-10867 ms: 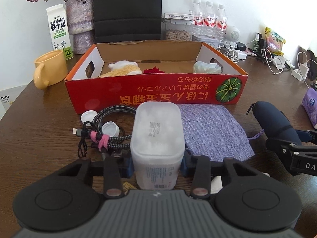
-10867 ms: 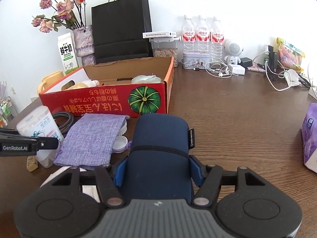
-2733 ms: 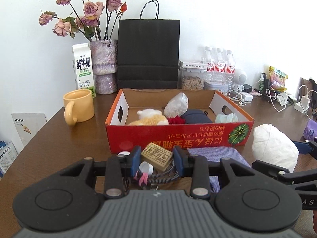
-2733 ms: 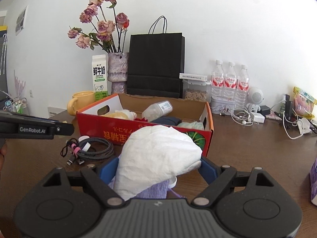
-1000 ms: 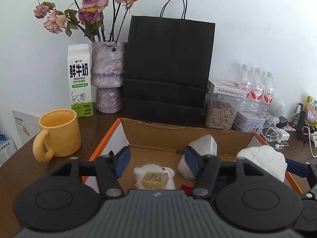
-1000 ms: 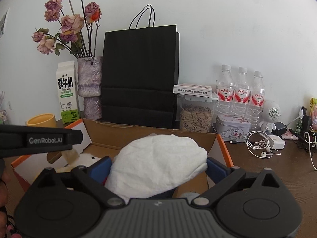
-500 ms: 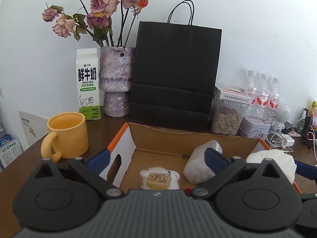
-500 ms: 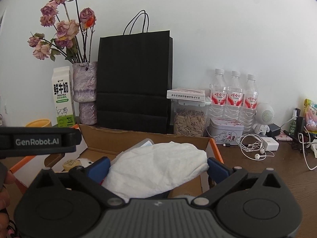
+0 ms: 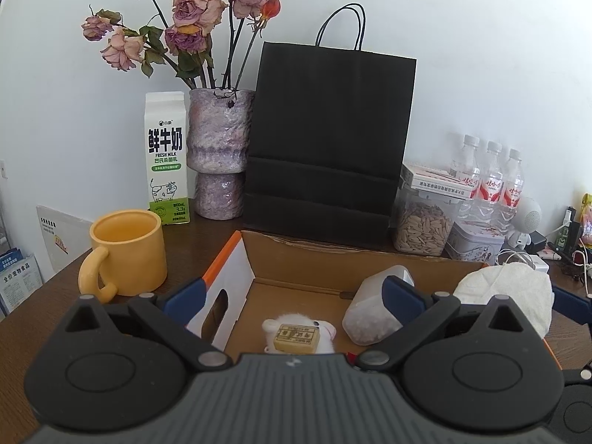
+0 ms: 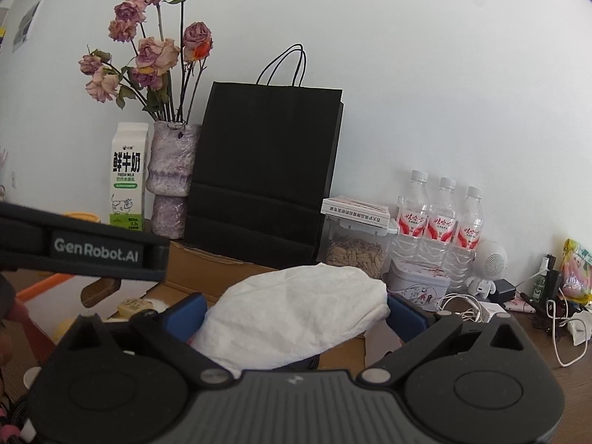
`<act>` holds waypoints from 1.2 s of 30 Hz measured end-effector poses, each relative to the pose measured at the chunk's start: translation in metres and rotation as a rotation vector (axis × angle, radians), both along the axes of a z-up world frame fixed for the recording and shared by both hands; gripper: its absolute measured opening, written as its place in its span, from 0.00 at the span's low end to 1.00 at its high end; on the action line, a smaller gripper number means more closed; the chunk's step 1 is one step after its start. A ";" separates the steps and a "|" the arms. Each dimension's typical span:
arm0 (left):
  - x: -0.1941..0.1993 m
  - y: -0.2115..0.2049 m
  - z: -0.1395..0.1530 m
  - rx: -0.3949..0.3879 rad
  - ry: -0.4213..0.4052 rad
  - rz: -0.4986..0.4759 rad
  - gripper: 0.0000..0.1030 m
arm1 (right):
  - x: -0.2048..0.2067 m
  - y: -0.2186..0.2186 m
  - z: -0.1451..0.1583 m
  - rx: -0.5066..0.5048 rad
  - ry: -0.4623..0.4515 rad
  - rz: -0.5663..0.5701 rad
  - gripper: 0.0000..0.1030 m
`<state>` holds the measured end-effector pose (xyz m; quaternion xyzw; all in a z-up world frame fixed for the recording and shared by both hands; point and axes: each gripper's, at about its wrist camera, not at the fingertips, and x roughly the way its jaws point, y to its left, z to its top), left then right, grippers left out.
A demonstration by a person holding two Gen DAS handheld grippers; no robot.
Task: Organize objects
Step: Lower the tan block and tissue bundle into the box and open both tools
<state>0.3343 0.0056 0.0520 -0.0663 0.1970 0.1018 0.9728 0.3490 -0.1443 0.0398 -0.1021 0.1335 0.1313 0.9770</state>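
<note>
The open cardboard box (image 9: 314, 259) lies under both grippers. My left gripper (image 9: 292, 294) hangs above its left half, jaws spread wide with nothing between them. Straight below, a small tan block (image 9: 296, 335) rests on a white plush toy (image 9: 325, 327), with a translucent tub (image 9: 370, 318) tipped over beside them. My right gripper (image 10: 296, 318) holds a crumpled white bundle (image 10: 296, 307) above the box's right half. Its jaws are closing, and both blue pads (image 10: 187, 314) touch the bundle. In the left wrist view the bundle (image 9: 507, 296) shows at the box's right end.
Behind the box stand a yellow mug (image 9: 127, 253), a milk carton (image 9: 165, 157), a vase of dried roses (image 9: 220, 151), a black paper bag (image 9: 329, 140), a seed jar (image 9: 421, 229) and water bottles (image 9: 490, 181). Cables and chargers (image 10: 462, 307) lie at the right.
The left jaws have spread wider, leaving the tan block on the plush toy. The right gripper has rolled slightly, still holding the white bundle over the box.
</note>
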 end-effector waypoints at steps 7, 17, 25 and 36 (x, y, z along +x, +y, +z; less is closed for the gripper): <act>0.000 0.002 0.001 -0.005 -0.002 0.008 1.00 | 0.017 -0.009 -0.007 0.051 0.045 0.001 1.00; -0.001 0.002 0.001 -0.006 -0.001 0.006 1.00 | 0.014 -0.005 -0.012 0.033 0.052 0.025 1.00; -0.008 0.003 0.005 -0.013 -0.007 0.009 1.00 | 0.006 -0.005 -0.005 0.031 0.044 0.021 1.00; -0.063 0.012 0.017 -0.031 -0.034 0.002 1.00 | -0.048 -0.016 0.019 0.044 -0.005 0.032 1.00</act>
